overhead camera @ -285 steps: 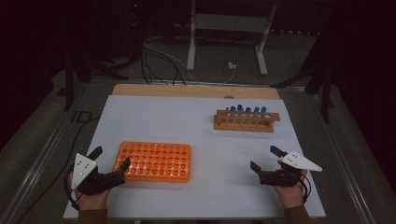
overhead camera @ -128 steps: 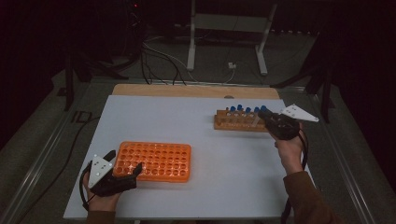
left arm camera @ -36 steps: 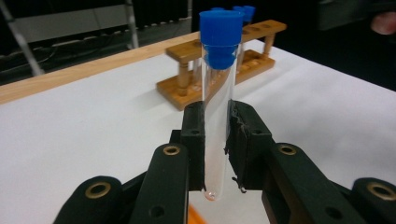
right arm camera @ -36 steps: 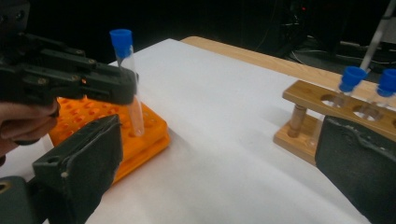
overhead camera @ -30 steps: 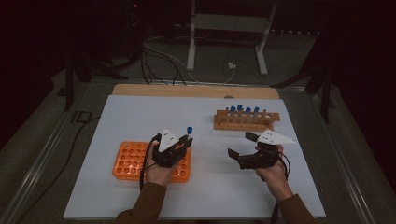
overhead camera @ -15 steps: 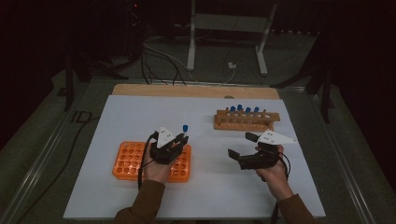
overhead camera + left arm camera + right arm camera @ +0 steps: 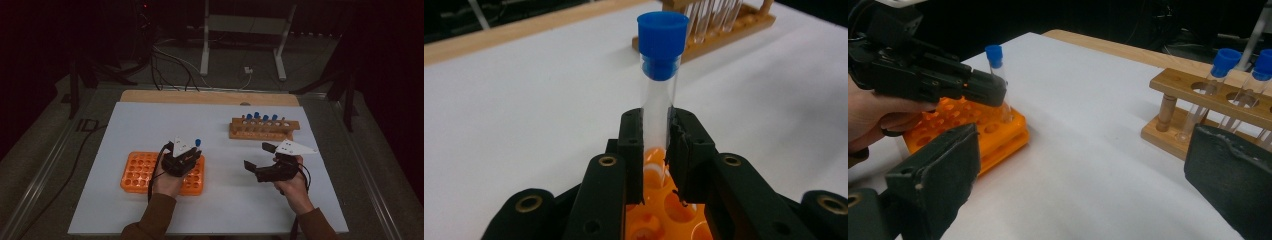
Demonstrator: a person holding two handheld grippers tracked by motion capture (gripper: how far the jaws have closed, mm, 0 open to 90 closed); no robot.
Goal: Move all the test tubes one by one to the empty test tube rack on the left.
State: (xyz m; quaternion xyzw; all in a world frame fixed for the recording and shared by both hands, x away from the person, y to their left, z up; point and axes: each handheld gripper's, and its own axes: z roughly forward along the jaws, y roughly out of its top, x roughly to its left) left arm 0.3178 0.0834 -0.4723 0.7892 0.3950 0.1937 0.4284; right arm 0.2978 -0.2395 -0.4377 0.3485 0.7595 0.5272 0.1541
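Currently, high view: the left gripper [image 7: 192, 156] is seen over the right end of the orange rack [image 7: 138, 171], with the blue-capped tube [image 7: 198, 143] clamped upright between its jaws, cap just past the rack's far-right corner. The right gripper [image 7: 256, 157] is held right of the orange rack, on the near side of the wooden rack [image 7: 264, 129], jaws spread wide and nothing between them. Both racks are set on the white table [image 7: 150, 120]; the wooden rack lies well right of and beyond the orange one and is loaded with blue-capped tubes

Left gripper view: the tube [image 7: 658, 100] is pinched at mid-body by both pads, jaws narrow around it. It stands upright, blue cap well above the fingertips, lower end down at the orange rack's [image 7: 664, 210] holes; whether it is seated in a hole cannot be told. The wooden rack [image 7: 724, 30] is seen far behind the orange rack

Right gripper view: own jaws are seen at the frame's two bottom corners, wide apart, empty. The left gripper [image 7: 1000, 92] is seen gripping the tube [image 7: 998, 75] over the orange rack's [image 7: 993, 130] corner nearest the wooden rack [image 7: 1198, 100]. Bare table lies between the two racks
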